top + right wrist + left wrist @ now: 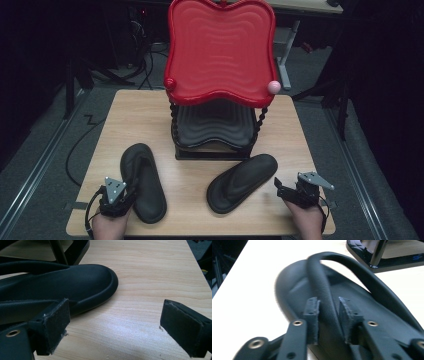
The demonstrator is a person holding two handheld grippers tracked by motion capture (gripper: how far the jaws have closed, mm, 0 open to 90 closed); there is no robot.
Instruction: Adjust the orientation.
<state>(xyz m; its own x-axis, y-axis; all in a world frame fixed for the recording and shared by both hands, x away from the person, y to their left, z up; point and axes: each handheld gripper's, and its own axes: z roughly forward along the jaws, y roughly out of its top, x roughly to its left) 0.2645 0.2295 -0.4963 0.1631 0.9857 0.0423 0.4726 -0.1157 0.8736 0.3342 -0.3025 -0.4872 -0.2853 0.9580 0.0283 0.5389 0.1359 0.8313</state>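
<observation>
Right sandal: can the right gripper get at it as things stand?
Probably yes. The right gripper sits open just beside the right sandal, bare table between its jaws, and nothing blocks the way.

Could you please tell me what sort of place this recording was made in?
Probably a lab or studio set up for recording handling tasks, not a home. A small wooden table stands alone on grey carpet with dark surroundings, cables trail across the floor behind it, and desk legs show at the back.

no readable text, no labels, no brand marks, no numbers on anything in view
</observation>
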